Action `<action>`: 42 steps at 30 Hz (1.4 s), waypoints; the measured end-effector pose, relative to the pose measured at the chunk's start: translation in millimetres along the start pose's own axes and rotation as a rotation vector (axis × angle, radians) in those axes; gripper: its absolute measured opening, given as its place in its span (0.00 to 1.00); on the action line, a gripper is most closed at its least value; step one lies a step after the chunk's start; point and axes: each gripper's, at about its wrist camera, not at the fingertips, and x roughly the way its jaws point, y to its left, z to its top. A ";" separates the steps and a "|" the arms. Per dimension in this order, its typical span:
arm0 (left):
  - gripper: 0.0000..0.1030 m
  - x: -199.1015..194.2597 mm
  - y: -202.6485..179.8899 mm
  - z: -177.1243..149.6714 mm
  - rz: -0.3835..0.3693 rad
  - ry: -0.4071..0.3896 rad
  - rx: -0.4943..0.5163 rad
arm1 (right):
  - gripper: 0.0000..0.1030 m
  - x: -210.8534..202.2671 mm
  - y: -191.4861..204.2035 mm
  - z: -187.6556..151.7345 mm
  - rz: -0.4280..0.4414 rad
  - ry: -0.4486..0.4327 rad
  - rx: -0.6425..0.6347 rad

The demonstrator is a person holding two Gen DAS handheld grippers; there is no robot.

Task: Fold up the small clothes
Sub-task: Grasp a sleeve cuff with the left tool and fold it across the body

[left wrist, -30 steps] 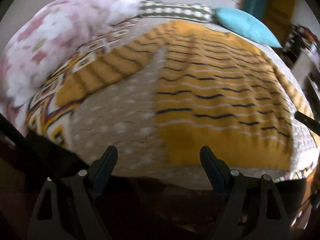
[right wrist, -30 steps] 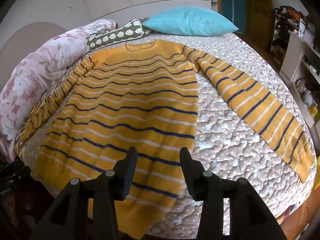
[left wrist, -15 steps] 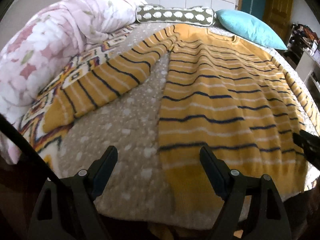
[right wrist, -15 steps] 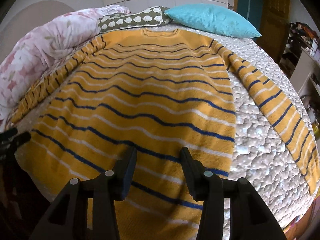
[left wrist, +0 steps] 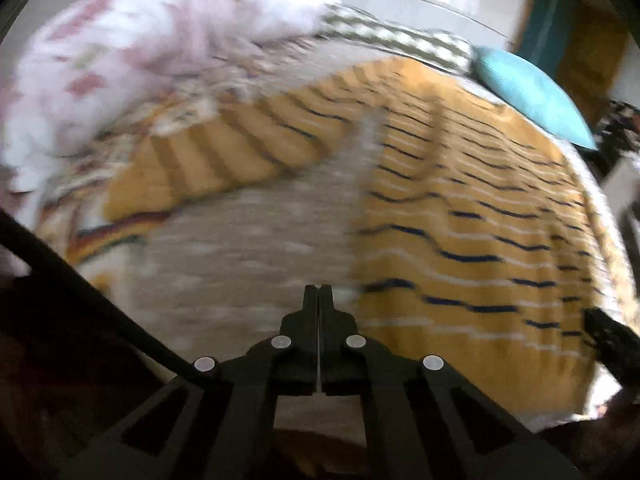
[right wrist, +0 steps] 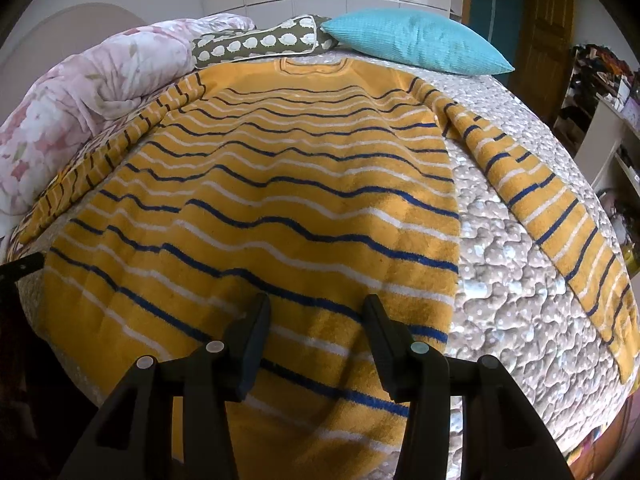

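Note:
A yellow sweater (right wrist: pixel 280 208) with navy and white stripes lies flat on the bed, neck at the far end and both sleeves spread out. My right gripper (right wrist: pixel 316 312) is open and empty, just above the sweater's lower hem. My left gripper (left wrist: pixel 319 294) is shut with nothing between its fingers, over the bare bedspread to the left of the sweater's body (left wrist: pixel 480 248) and below the left sleeve (left wrist: pixel 224 160). The left wrist view is blurred.
The quilted beige bedspread (right wrist: pixel 512 280) covers the bed. A pink floral duvet (right wrist: pixel 92 92) is bunched at the far left. A green patterned pillow (right wrist: pixel 260 42) and a turquoise pillow (right wrist: pixel 416 40) lie at the head. Shelves (right wrist: pixel 608 128) stand at the right.
My left gripper has shut from wide open and is moving fast. My right gripper stays open and has come closer over the sweater's lower hem.

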 end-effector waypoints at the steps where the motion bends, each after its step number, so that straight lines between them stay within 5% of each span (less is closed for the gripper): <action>1: 0.00 -2.7 9.1 -1.9 0.011 0.000 -0.011 | 0.50 0.0 -0.8 -0.6 0.001 0.000 0.003; 8: 0.03 -2.3 43.2 -2.6 -0.092 0.028 -0.096 | 0.52 1.6 1.1 -3.7 -0.006 -0.004 0.012; 12: 0.53 -1.9 34.0 3.8 -0.126 0.001 -0.103 | 0.55 2.1 1.4 -4.4 -0.010 -0.005 0.006; 18: 0.65 -1.3 65.0 18.9 -0.087 -0.064 -0.207 | 0.59 4.4 -0.9 -7.5 -0.005 -0.013 0.008; 21: 0.65 9.2 100.6 27.9 -0.120 -0.073 -0.333 | 0.61 5.2 -1.0 -9.5 -0.008 -0.024 0.006; 26: 0.65 47.8 140.5 33.4 -0.296 -0.012 -0.509 | 0.63 6.4 1.4 -10.7 -0.018 -0.038 0.000; 35: 0.62 80.9 172.1 60.9 -0.295 -0.069 -0.629 | 0.65 7.8 0.3 -10.4 -0.019 -0.043 -0.001; 37: 0.49 81.9 183.5 71.3 -0.248 -0.087 -0.635 | 0.65 7.7 0.7 -10.7 -0.025 -0.044 -0.007; 39: 0.13 82.7 194.8 81.2 -0.196 -0.090 -0.617 | 0.65 8.4 2.1 -10.2 -0.033 -0.045 -0.017; 42: 0.05 80.9 202.9 94.7 -0.149 -0.095 -0.574 | 0.65 9.5 4.0 -9.3 -0.046 -0.048 -0.027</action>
